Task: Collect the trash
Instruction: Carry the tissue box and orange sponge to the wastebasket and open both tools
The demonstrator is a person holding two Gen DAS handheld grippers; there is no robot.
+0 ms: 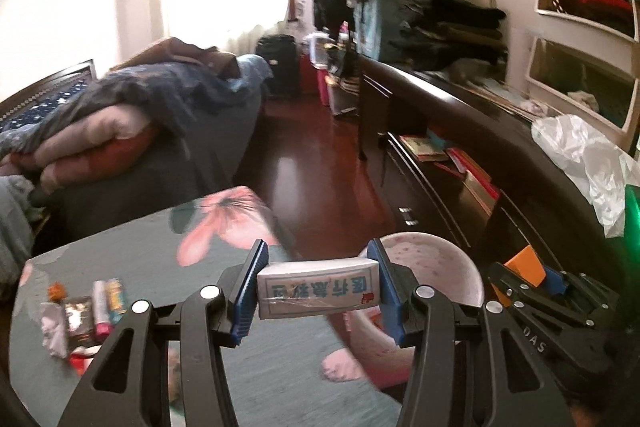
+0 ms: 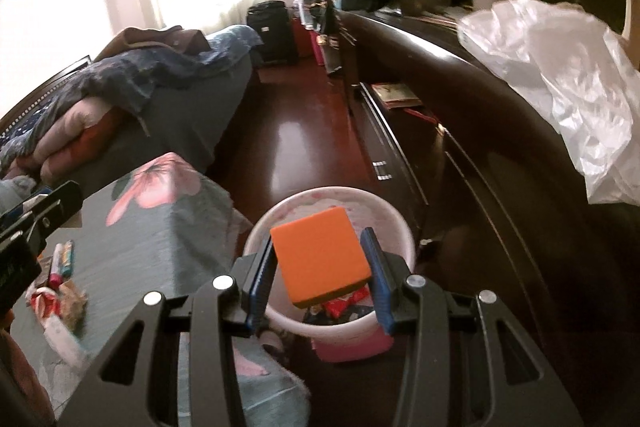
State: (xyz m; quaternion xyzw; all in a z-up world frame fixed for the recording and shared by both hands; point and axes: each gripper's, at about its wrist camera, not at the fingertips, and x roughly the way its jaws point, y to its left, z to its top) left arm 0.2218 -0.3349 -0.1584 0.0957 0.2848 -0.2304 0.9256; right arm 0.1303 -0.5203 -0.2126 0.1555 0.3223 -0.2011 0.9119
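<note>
My left gripper (image 1: 318,285) is shut on a white carton with blue Chinese print (image 1: 318,287), held above the table edge beside the pink waste bin (image 1: 448,259). My right gripper (image 2: 320,259) is shut on an orange box (image 2: 320,255) and holds it over the bin's mouth (image 2: 380,205); red wrappers (image 2: 344,305) lie inside the bin. The right gripper with the orange box also shows in the left wrist view (image 1: 528,267). More trash lies on the floral tablecloth (image 1: 160,247): crumpled wrappers and small tubes (image 1: 86,311), also seen in the right wrist view (image 2: 60,267).
A bed piled with bedding (image 1: 132,115) stands to the left. A long dark cabinet (image 1: 460,131) runs along the right, with a white plastic bag (image 1: 584,151) on top. Glossy red floor (image 1: 304,155) lies between them. Stacked clothes (image 1: 440,11) sit at the back.
</note>
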